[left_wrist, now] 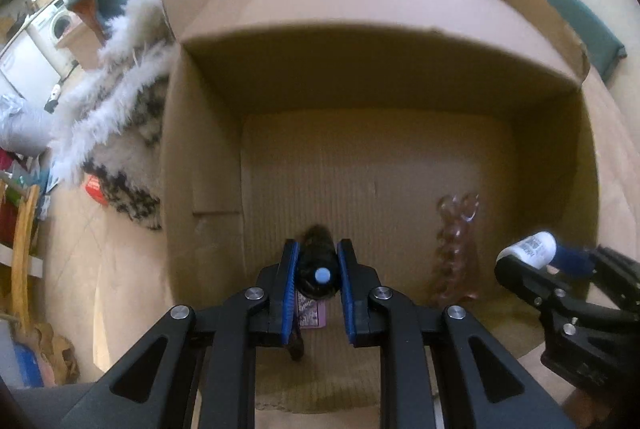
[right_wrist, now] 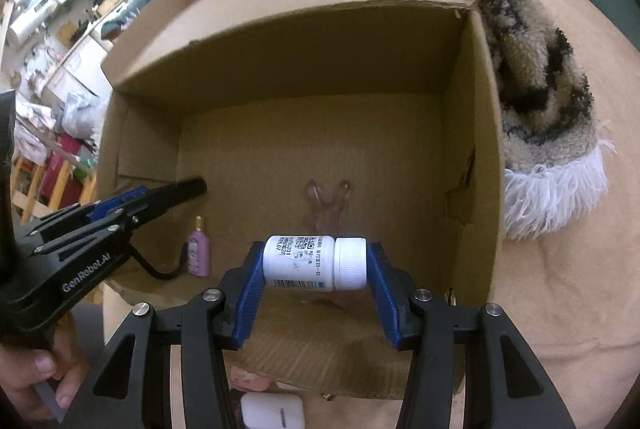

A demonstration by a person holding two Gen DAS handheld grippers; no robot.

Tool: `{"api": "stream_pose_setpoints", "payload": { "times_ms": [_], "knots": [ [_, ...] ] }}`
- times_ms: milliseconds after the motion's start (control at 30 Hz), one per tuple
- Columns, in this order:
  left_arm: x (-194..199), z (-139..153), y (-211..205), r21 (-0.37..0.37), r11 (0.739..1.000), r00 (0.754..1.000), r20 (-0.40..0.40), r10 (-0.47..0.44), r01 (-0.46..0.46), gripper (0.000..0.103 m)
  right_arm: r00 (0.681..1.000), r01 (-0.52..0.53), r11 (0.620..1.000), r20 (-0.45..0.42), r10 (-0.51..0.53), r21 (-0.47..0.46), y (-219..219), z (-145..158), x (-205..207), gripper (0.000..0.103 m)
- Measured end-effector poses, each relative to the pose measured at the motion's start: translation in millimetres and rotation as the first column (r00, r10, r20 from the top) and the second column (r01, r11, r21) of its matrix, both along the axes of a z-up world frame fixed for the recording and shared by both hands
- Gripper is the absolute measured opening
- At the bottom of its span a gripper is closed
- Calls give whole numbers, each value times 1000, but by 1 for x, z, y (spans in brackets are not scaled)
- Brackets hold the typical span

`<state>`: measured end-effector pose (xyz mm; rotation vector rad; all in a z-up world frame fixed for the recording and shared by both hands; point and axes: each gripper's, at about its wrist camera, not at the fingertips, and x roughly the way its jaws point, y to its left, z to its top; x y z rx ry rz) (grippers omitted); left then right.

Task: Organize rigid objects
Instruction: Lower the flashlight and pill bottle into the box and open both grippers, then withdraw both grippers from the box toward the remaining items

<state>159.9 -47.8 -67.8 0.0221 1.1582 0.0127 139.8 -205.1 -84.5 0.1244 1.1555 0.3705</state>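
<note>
An open cardboard box point(left_wrist: 400, 85) point(right_wrist: 472, 157) lies in front of both grippers. My left gripper point(left_wrist: 318, 269) is shut on a black cylindrical device point(left_wrist: 318, 261) with a cord, held just inside the box; it also shows in the right wrist view point(right_wrist: 184, 191). My right gripper point(right_wrist: 316, 263) is shut on a white pill bottle point(right_wrist: 304, 263), held sideways at the box mouth; the bottle also shows in the left wrist view point(left_wrist: 532, 249). Inside the box lie a clear pink plastic piece point(left_wrist: 456, 249) point(right_wrist: 328, 205) and a small purple bottle point(right_wrist: 198, 253) point(left_wrist: 312, 313).
A fluffy patterned rug with white fringe point(left_wrist: 120, 133) point(right_wrist: 540, 101) lies beside the box on the beige floor. A white earbuds case point(right_wrist: 272, 413) sits below the right gripper. Furniture and clutter stand at the far left point(left_wrist: 24, 189).
</note>
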Motion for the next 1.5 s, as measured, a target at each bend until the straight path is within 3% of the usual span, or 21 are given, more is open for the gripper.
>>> {"api": "stream_pose_setpoints", "payload": {
  "times_ms": [233,700,800,833,900,933,967,1033,1100,1500],
  "knots": [
    [-1,-10,-4,22,1000,1000,-8,-7,8,17,1000,-17,999,-9,17,-28,10,-6,-1,52],
    [-1,-9,-15,50,999,999,-40,-7,9,18,1000,15,998,19,-16,66,-4,7,4,53],
    [-3,-10,-17,51,999,998,-55,-11,14,18,998,38,992,50,-44,116,-12,16,4,66],
    [-3,-9,-17,50,999,998,-57,-13,16,21,997,46,990,59,-55,135,-14,19,4,72],
    [-6,-7,-20,49,999,998,-54,-18,20,39,994,63,983,79,-77,170,-20,25,4,79],
    [-7,-5,-17,48,999,999,-48,-17,19,58,993,68,980,84,-85,186,-21,27,3,80],
    [-9,-1,-17,46,999,999,-31,-16,18,67,992,74,976,86,-93,203,-23,29,3,81],
    [-12,5,-17,47,999,1000,-14,-13,14,68,990,84,972,91,-106,218,-26,31,3,92],
    [-13,8,-20,48,999,1000,-14,-16,17,68,989,90,971,95,-113,222,-28,33,4,96],
    [-23,27,-13,43,999,1000,11,13,-14,68,988,86,973,104,-110,214,-27,36,-2,96]
  ]
}}
